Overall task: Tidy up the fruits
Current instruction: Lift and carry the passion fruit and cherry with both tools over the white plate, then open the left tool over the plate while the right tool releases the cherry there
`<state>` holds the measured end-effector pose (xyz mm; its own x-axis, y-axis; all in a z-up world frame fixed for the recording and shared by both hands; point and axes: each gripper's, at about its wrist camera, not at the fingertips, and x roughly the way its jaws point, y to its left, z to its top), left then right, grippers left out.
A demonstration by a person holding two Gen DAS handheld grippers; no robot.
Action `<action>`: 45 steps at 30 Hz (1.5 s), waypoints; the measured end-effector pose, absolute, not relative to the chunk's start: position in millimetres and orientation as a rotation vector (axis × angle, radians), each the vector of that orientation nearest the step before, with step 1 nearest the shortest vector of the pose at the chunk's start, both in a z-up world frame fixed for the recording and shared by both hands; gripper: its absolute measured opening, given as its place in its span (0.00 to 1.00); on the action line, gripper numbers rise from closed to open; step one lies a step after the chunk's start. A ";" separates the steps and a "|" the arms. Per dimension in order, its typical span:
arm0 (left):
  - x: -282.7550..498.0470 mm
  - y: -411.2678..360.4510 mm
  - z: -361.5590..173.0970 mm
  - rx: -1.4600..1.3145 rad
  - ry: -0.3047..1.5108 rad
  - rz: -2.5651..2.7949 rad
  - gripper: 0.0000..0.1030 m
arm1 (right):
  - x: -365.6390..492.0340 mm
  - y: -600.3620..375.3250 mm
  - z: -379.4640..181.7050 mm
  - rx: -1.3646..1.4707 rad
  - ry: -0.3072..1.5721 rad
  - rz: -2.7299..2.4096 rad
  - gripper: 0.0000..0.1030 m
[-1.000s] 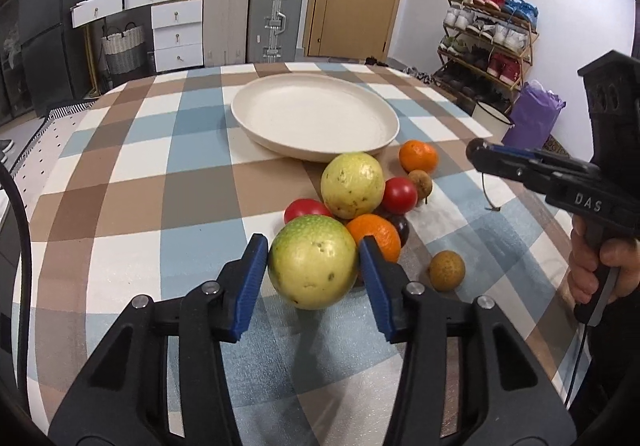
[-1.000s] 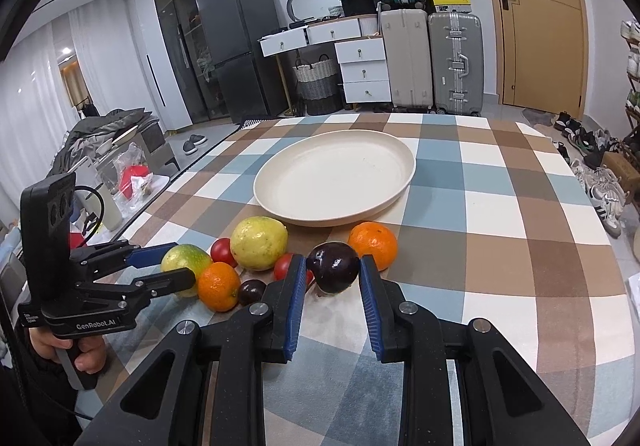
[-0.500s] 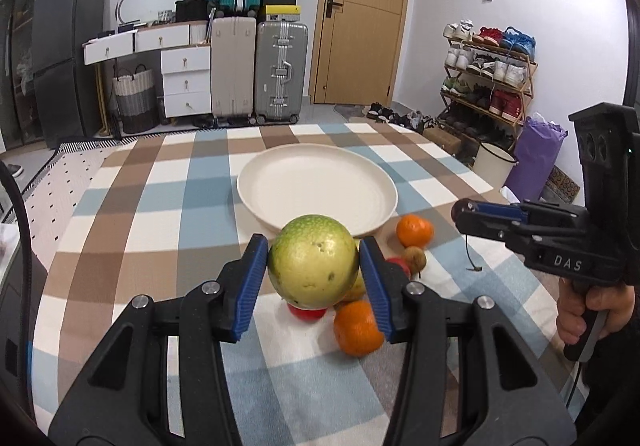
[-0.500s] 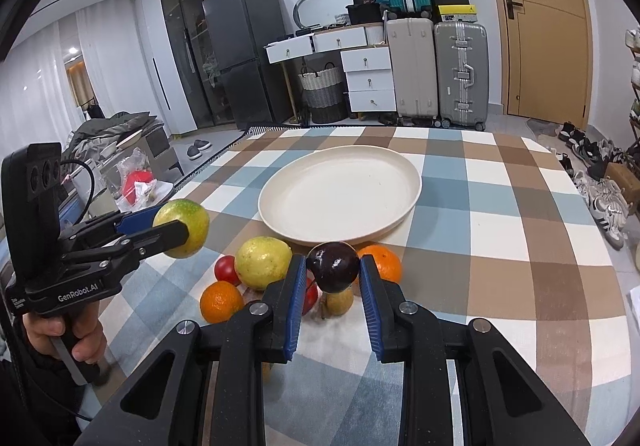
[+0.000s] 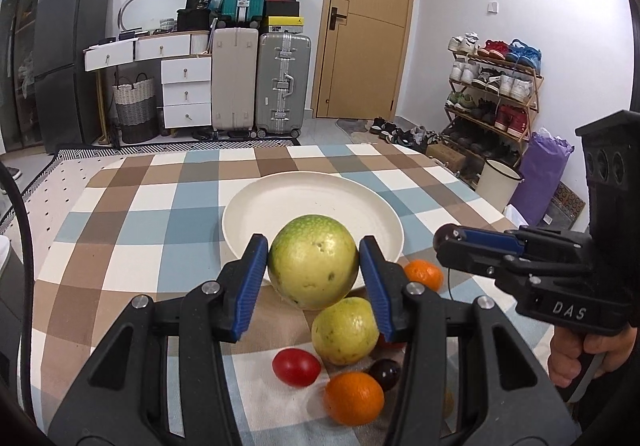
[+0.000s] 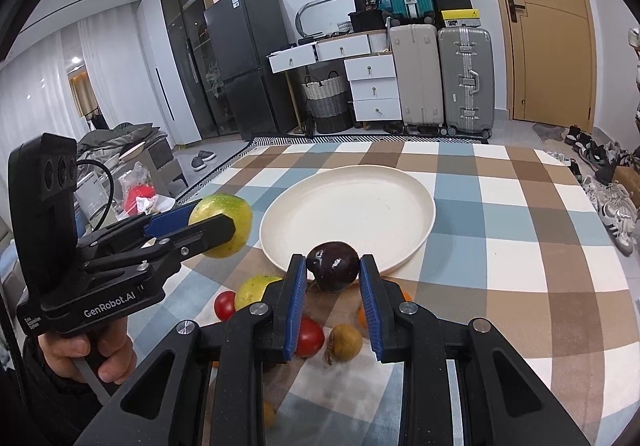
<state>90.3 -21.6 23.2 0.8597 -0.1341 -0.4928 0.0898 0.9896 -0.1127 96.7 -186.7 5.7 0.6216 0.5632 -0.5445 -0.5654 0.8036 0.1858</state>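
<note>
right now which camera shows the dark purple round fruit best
The right wrist view: the dark purple round fruit sits centred, clamped in the right gripper. The left wrist view shows only a sliver of it at that gripper's tip.

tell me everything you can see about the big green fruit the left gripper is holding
The green fruit is round and large, yellow-green with a greener top, matte skin and small brown specks. The left gripper is shut on it, one blue-padded finger pressed on each side. It is held in the air above the checked tablecloth, near the front rim of the cream plate, touching no other fruit. From the right wrist view it hangs left of the plate.
</note>
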 end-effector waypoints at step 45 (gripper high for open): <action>73.3 -8.8 20.6 -0.060 0.515 -0.036 0.99 | 103.9 -199.5 -3.0 -0.072 0.664 0.521 0.99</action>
<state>73.3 -8.8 20.6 0.8697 -0.0493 -0.4911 0.0188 0.9976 -0.0668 103.9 -199.5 -3.0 0.6645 0.4383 -0.6052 -0.4831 0.8699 0.0994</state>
